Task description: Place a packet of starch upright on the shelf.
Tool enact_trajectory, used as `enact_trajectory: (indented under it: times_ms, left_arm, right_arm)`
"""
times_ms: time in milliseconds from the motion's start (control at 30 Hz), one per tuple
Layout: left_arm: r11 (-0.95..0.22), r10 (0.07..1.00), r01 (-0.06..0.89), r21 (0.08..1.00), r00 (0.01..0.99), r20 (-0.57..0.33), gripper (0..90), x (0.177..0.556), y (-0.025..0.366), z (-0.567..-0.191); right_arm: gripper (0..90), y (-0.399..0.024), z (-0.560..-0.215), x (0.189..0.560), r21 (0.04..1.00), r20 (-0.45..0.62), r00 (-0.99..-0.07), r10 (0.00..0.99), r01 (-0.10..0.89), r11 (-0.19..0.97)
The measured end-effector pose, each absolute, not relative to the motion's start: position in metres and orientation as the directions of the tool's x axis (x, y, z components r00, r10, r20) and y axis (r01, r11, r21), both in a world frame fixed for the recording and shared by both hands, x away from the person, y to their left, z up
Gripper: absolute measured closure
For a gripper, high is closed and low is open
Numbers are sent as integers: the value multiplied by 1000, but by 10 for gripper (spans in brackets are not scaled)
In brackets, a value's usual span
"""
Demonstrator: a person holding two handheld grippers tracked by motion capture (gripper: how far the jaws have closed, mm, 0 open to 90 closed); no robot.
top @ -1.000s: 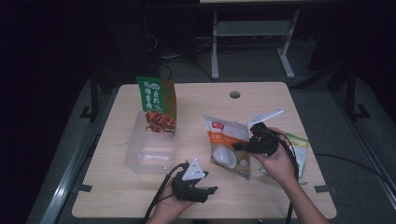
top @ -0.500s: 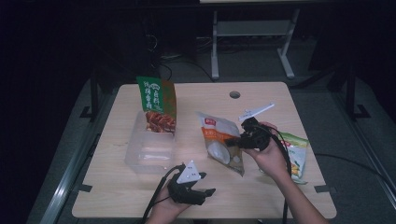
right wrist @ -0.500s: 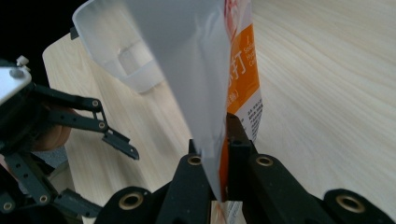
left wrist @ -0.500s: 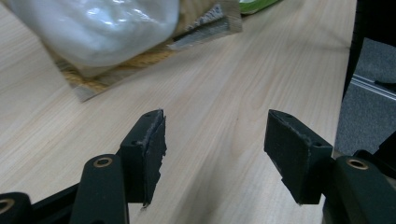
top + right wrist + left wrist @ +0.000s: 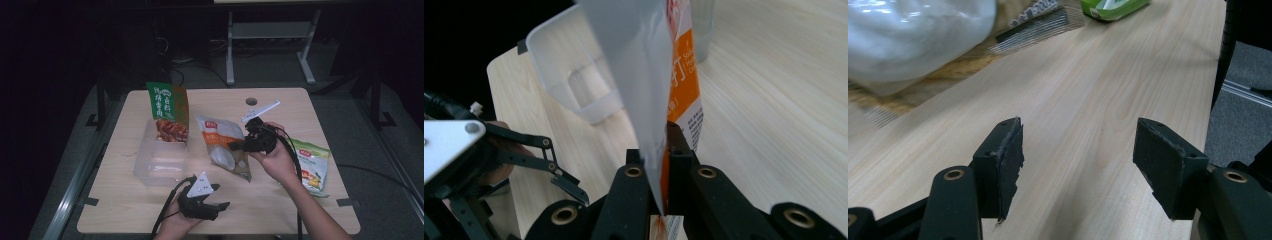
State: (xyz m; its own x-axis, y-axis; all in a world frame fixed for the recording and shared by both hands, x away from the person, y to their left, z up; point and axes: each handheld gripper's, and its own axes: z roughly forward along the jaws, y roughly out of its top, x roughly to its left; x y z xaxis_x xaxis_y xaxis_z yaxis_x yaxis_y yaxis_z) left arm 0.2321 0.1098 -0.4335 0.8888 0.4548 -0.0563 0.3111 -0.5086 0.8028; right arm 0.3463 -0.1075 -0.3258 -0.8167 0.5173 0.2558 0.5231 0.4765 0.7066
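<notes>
My right gripper [image 5: 235, 145] is shut on the edge of an orange and white snack bag [image 5: 223, 145], holding it lifted over the middle of the table. In the right gripper view the bag [image 5: 659, 75] hangs clamped between the two jaws of the right gripper [image 5: 663, 155]. A clear plastic bin [image 5: 161, 160] sits to the left, with a green and red snack bag [image 5: 168, 112] standing in its far end. My left gripper [image 5: 222, 205] rests near the front edge, open, with nothing between its fingers. The left gripper view shows the left gripper [image 5: 1078, 155] over bare wood.
A green and yellow snack bag [image 5: 312, 165] lies at the right of the wooden table [image 5: 125, 200], under my right forearm. A round cable hole [image 5: 251, 101] sits near the far edge. Dark floor and a metal stand lie beyond the table.
My right gripper has carried the orange and white bag leftward, toward the bin. My left gripper has stayed near the front edge, shifting only slightly.
</notes>
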Motion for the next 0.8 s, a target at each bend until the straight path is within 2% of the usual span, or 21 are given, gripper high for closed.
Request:
enact_trajectory:
  times_ms: [800]
  left_arm:
    - [-513,443,301,804,895,-52,347,229,111,-432]
  right_arm:
    - [900,-58,-294,359,750,228,-875,427,438,496]
